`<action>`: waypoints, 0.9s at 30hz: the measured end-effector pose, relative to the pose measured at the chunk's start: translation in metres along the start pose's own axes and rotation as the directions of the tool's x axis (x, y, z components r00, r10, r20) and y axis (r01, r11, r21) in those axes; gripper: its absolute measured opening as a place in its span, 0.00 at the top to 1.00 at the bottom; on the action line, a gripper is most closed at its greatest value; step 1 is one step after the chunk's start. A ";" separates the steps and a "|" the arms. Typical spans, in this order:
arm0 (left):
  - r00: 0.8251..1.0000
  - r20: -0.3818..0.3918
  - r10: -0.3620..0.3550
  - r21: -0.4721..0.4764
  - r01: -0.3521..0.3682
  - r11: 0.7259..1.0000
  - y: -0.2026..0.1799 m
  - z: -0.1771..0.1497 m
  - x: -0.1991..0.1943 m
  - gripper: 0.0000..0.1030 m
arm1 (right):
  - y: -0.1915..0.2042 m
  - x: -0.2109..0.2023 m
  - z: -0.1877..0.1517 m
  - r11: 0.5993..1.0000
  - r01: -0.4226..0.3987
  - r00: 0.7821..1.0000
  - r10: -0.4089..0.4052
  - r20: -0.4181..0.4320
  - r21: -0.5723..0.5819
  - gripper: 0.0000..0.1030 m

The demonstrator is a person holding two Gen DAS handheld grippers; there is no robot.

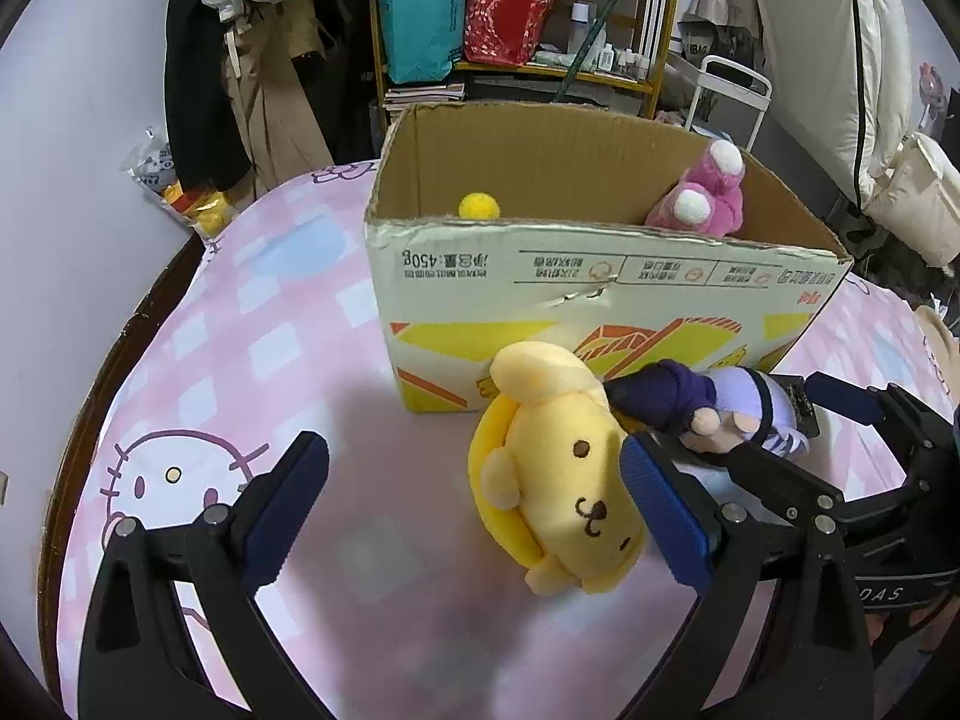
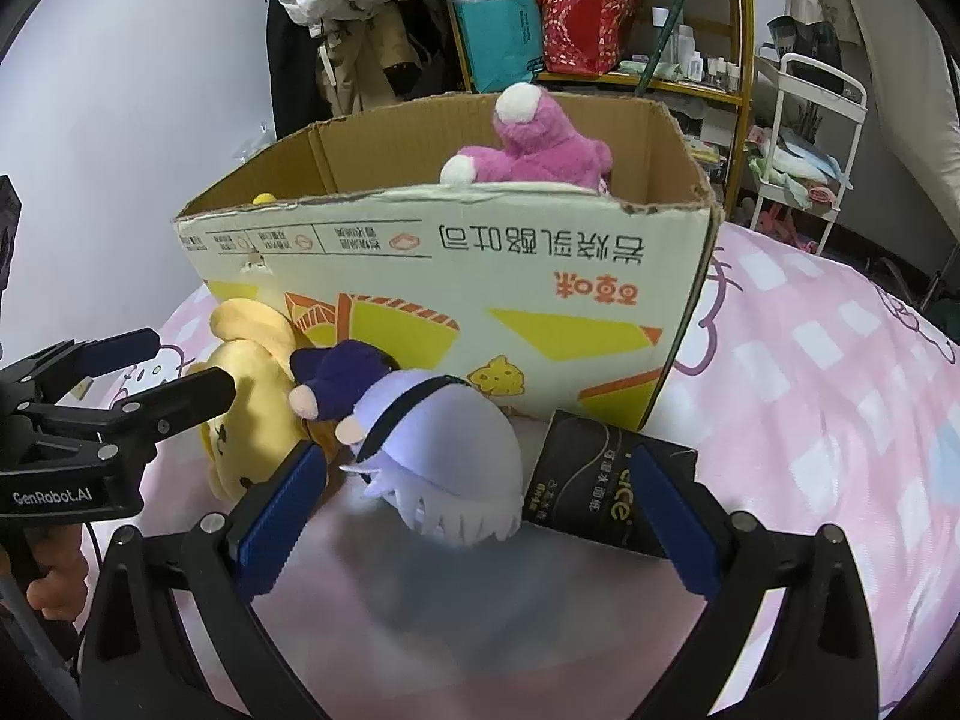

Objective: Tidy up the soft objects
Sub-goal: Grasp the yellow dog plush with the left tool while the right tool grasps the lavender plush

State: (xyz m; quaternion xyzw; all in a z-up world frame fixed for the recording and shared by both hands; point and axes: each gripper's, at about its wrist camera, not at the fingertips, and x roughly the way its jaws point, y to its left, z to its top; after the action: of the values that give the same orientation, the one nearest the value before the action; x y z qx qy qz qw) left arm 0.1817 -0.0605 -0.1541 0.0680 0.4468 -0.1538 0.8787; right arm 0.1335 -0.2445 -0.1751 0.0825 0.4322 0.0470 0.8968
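Both pairs of my jaws stand wide open and hold nothing. My left gripper (image 1: pixel 474 516) brackets the yellow dog (image 1: pixel 564 486), its right pad just beside the toy's face and its left pad well apart from it. My right gripper (image 2: pixel 480 516) straddles the lilac doll (image 2: pixel 444 450), which lies head toward me, its dark purple body touching the dog's ear.

Both toys lie on the bed's pink check cover (image 1: pixel 240 336), hard against the near wall of the box (image 1: pixel 600 276). Inside it already sit a pink plush (image 1: pixel 708 192) at the right end and a yellow ball (image 1: pixel 479 205) toward the left.

As I judge it, the step in hand is the pickup. I would centre each toy between the pads before closing, since the dog sits off to one side of my left jaws. Each should be squeezed across its thickest part so the stuffing does not slip out of the grip. A black packet (image 2: pixel 606 480) lies touching the doll's head, close to my right pad, and should stay out of the grip. The two toys touch, so lifting one may drag the other. Each must be raised above the torn rim before it is moved across and dropped in.

Beyond the bed stand a yellow shelf (image 1: pixel 630 78) with a teal bag (image 1: pixel 420 30) and a red bag (image 1: pixel 504 12), hanging coats (image 1: pixel 240 60) and a white trolley (image 2: pixel 810 138).
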 end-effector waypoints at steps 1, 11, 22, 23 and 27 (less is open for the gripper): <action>1.000 -0.003 -0.001 -0.002 0.001 1.000 0.000 0.000 0.001 0.06 | 0.000 0.001 0.000 1.000 0.000 1.000 0.000 -0.001 0.000 0.00; 0.999 -0.032 -0.008 0.003 0.008 1.000 0.000 -0.002 0.010 0.06 | 0.001 0.007 -0.002 1.000 -0.002 1.000 0.002 -0.007 -0.023 0.00; 0.998 -0.054 -0.039 0.000 0.039 0.999 -0.003 -0.003 0.017 0.06 | 0.012 0.010 -0.004 0.996 0.007 1.000 -0.008 -0.019 -0.087 0.19; 0.997 -0.060 -0.042 0.002 0.042 0.999 -0.004 -0.003 0.018 0.06 | 0.013 0.010 -0.005 0.996 0.002 1.000 -0.004 -0.018 -0.094 0.21; 0.997 -0.069 -0.045 0.003 0.045 0.999 -0.006 -0.005 0.022 0.06 | 0.018 0.009 -0.007 0.992 -0.005 1.000 0.003 -0.016 -0.122 0.30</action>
State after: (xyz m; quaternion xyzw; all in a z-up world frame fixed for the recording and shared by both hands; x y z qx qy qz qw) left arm 0.1883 -0.0695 -0.1746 0.0652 0.4780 -0.1719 0.8589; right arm 0.1336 -0.2250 -0.1834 0.0278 0.4353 0.0758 0.8966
